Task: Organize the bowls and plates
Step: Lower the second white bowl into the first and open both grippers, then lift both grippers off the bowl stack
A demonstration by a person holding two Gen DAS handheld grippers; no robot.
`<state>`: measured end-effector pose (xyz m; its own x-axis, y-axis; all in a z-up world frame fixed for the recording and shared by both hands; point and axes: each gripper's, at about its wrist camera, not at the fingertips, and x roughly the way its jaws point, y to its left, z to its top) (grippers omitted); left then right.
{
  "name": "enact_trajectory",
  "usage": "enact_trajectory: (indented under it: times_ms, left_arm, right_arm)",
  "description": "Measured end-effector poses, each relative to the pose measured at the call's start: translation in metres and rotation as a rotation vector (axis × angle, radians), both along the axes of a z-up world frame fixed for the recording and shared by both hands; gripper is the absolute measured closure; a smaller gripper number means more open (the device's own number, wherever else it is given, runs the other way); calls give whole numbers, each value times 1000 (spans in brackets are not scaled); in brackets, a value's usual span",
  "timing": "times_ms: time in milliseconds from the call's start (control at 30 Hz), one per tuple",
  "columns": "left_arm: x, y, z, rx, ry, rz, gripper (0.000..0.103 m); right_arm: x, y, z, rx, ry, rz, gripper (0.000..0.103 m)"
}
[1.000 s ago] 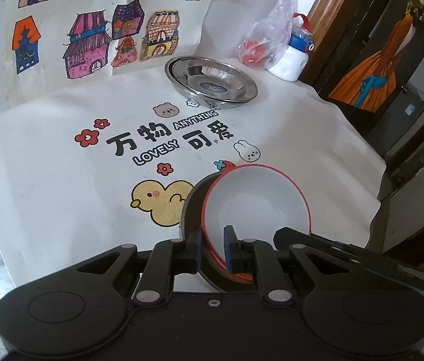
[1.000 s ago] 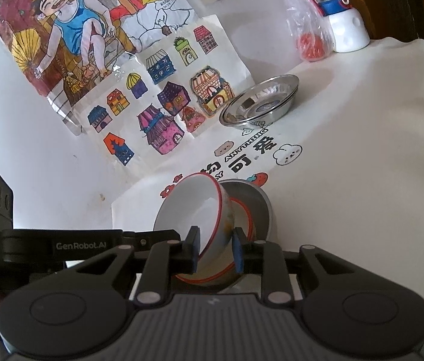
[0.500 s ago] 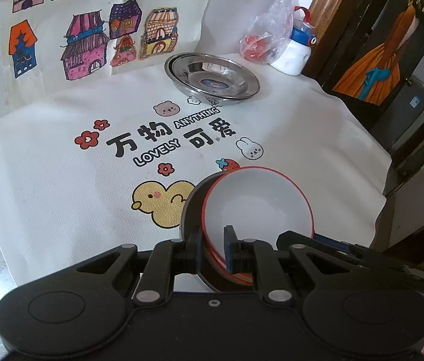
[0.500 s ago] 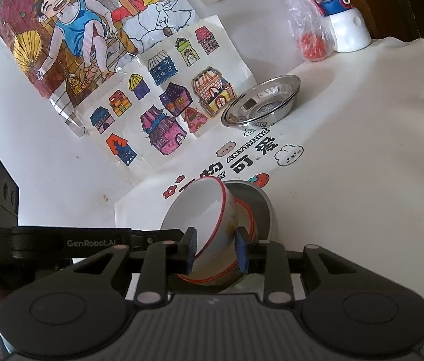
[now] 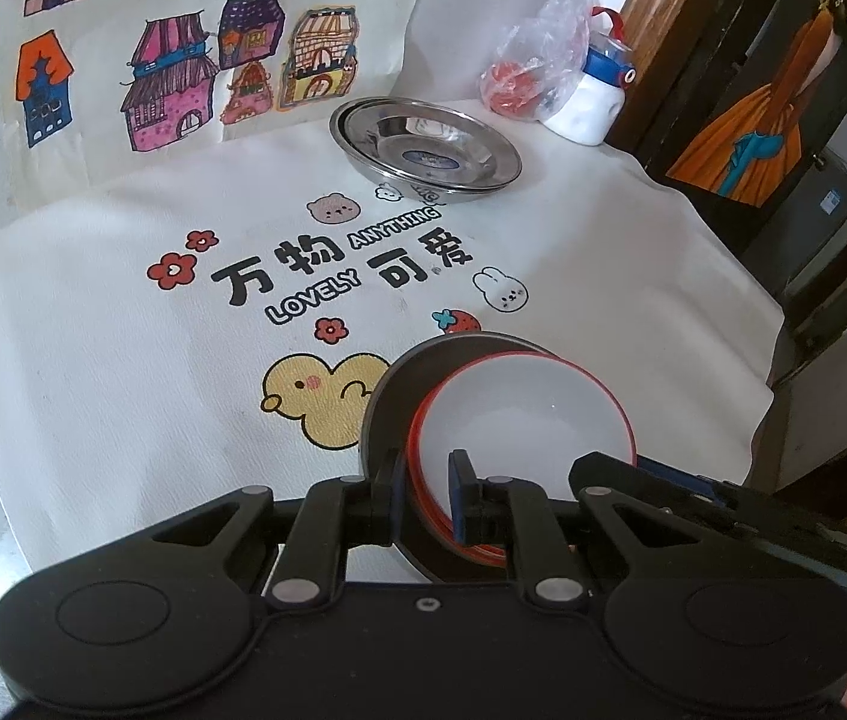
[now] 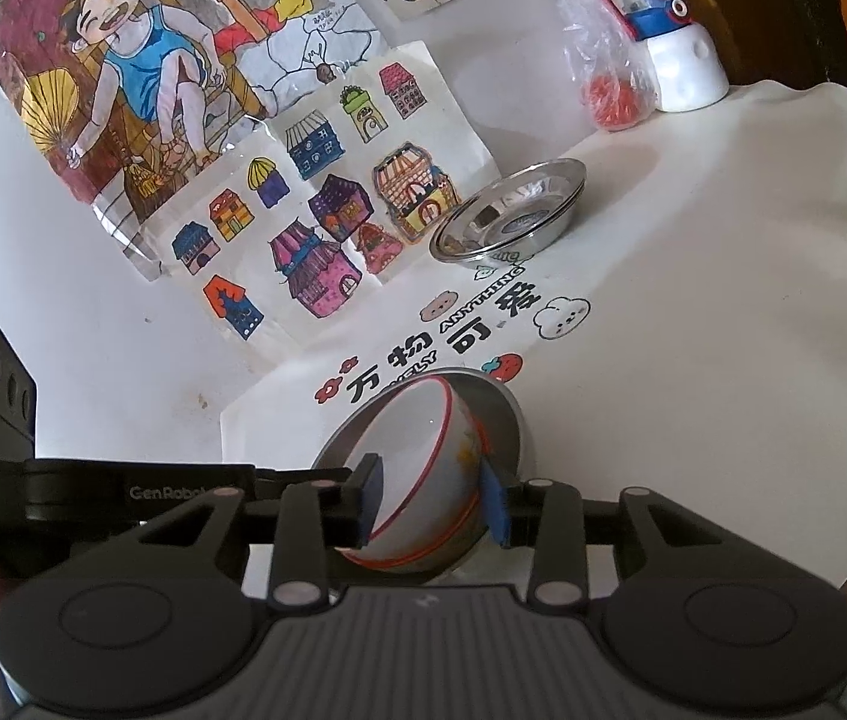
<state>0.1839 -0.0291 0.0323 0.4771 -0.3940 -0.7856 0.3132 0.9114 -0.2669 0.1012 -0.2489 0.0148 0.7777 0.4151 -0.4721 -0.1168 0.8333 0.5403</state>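
Note:
A white bowl with a red rim [image 5: 528,414] sits tilted inside a grey metal bowl [image 5: 399,384] at the near edge of the printed tablecloth. My left gripper [image 5: 428,495] is shut on the near rims of both bowls. In the right wrist view the white bowl [image 6: 423,456] leans in the metal bowl [image 6: 498,414]. My right gripper [image 6: 432,501] is open, its fingers standing on either side of the white bowl's rim with gaps. A stack of steel plates [image 5: 426,147] rests at the back of the table; it also shows in the right wrist view [image 6: 510,213].
A white bottle with a blue and red lid [image 5: 594,99] and a clear plastic bag [image 5: 534,66] stand at the back right corner. Drawings of houses [image 5: 183,60] hang on the wall behind. The table edge drops off at the right [image 5: 765,360].
My right gripper has opened, letting go of the white bowl's rim. The white bowl has settled lower into the metal bowl. The left gripper has kept its grip.

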Motion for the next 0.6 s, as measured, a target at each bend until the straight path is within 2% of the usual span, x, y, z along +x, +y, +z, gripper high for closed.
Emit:
enact_trajectory:
  times_ms: [200, 333, 467, 600]
  left_arm:
    - [-2, 3, 3, -3, -21, 6, 85]
    - [-3, 4, 7, -10, -32, 5, 78]
    - [-5, 4, 11, -11, -54, 2, 72]
    - [-7, 5, 14, -6, -78, 9, 64]
  right_arm:
    - [-3, -2, 2, -3, -12, -14, 62]
    - [-6, -4, 4, 3, -31, -24, 52]
    - [-7, -7, 5, 0, -38, -39, 49]
    - [-9, -10, 5, 3, -44, -51, 40]
